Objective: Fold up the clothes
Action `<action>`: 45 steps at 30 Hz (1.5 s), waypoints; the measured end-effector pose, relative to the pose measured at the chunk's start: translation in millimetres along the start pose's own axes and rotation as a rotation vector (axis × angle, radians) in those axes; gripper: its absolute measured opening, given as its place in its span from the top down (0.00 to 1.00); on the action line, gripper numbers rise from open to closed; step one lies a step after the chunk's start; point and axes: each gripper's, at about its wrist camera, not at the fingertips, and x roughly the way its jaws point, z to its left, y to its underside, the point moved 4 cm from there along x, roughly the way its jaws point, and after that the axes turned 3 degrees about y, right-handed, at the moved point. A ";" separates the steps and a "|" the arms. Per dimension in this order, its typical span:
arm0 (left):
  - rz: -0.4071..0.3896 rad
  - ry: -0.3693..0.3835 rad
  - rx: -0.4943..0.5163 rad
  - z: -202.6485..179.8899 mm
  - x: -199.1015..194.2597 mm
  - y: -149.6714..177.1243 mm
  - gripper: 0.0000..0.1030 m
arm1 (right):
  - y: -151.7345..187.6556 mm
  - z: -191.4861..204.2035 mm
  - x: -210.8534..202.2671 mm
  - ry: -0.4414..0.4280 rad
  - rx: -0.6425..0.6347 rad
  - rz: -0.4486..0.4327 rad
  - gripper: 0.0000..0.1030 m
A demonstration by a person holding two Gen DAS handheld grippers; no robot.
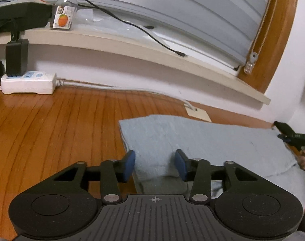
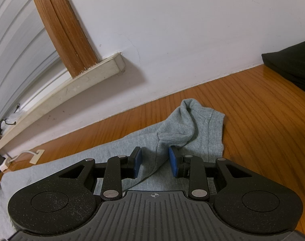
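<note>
A grey garment [image 1: 208, 140] lies flat on the wooden table [image 1: 51, 130]. My left gripper [image 1: 155, 163] is open above the garment's left edge, its blue pads [image 1: 129, 162] apart with cloth between them. In the right wrist view the same grey garment [image 2: 172, 128] has a bunched sleeve with a ribbed cuff [image 2: 215, 132]. My right gripper [image 2: 155, 162] is open over the garment beside the sleeve seam, holding nothing. The right gripper also shows at the far right of the left wrist view [image 1: 293, 138].
A white power strip [image 1: 28, 82] with a black adapter [image 1: 16, 58] stands at the back left by the wall. A jar [image 1: 65, 12] and cables lie on the window sill [image 1: 132, 40]. A black cloth [image 2: 293, 66] lies at the back right.
</note>
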 end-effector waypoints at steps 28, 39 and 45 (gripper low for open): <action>0.028 0.262 0.503 -250.9 70.2 27.1 0.44 | 52.6 113.5 -76.9 -0.070 -0.477 -0.007 0.57; 0.096 0.246 0.827 -330.3 127.0 73.5 0.46 | 57.5 97.6 -74.6 0.003 -0.514 -0.022 0.55; 0.052 0.277 0.800 -342.2 132.2 68.4 0.56 | 57.9 73.2 -69.9 0.021 -0.447 -0.021 0.49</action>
